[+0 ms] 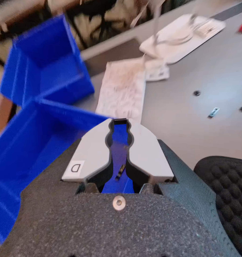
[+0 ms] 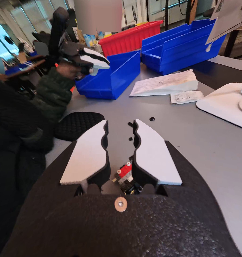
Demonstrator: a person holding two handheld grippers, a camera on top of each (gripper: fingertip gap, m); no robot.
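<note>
My left gripper [image 1: 120, 120] is shut on a small black brick [image 1: 120, 122], pinched at the very fingertips. It hovers above a blue bin [image 1: 48, 139]; a small dark piece [image 1: 120, 171] shows in the bin through the gap. In the right wrist view the left gripper [image 2: 96, 61] hangs over the near end of that blue bin [image 2: 114, 83]. My right gripper [image 2: 120, 122] is open and holds nothing, low over the grey table [image 2: 173, 139]. A small red, grey and black brick model [image 2: 124, 175] lies on the table between the finger bases, close to the right finger. Loose black bits [image 2: 130, 138] lie by the tips.
A second blue bin [image 2: 180, 45] and a red bin [image 2: 131, 37] stand farther back. Two paper bags [image 2: 166, 83] and a white board [image 2: 226, 102] lie to the right. A black mesh pad [image 2: 78, 125] lies at the left. A person's dark sleeve [image 2: 52, 91] is by the bin. My hands' fingertips stand some 30 cm from each other. To reach the small dark piece [image 1: 120, 171] in a straight line is about 15 cm for my left fingers, about 40 cm for my right.
</note>
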